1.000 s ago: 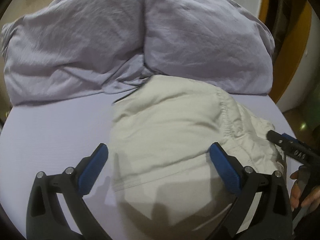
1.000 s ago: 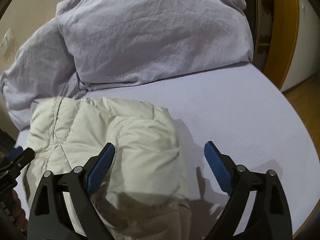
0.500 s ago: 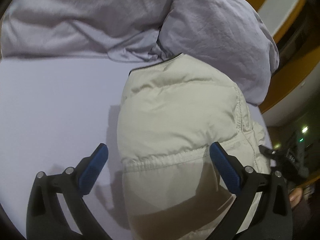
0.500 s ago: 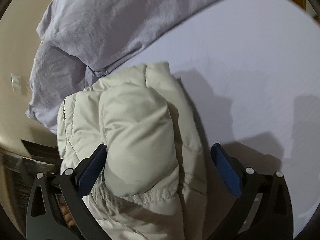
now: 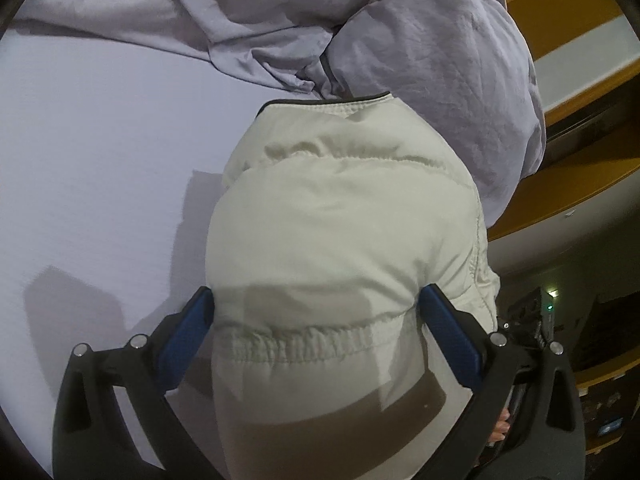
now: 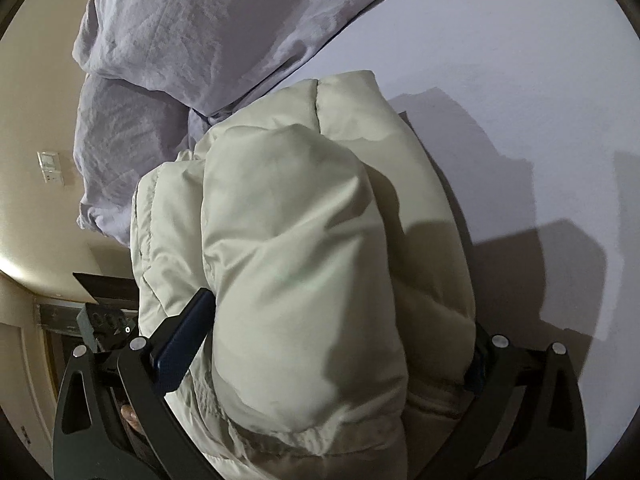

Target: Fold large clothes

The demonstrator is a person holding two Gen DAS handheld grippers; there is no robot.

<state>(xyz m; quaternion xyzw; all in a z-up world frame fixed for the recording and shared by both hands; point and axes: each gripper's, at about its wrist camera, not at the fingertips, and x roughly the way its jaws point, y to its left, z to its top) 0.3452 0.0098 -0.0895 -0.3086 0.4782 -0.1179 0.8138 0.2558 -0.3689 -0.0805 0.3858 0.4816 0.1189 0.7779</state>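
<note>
I am bringing both spread grippers — left [image 5: 316, 334], right [image 6: 328, 344] — down astride the jacket [image 5: 340, 232], closer than a second ago — gripping next.

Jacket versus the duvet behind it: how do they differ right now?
The jacket is cream, quilted and folded compact; the duvet is lilac, crinkled and heaped loosely. The jacket sits between the open left gripper fingers; nothing touches the duvet. Both rest on the bed sheet.

Rumpled lilac duvet [image 5: 420, 32] heaped on lilac sheet [image 5: 100, 152]; wall switch [image 6: 49, 160] on beige wall.
</note>
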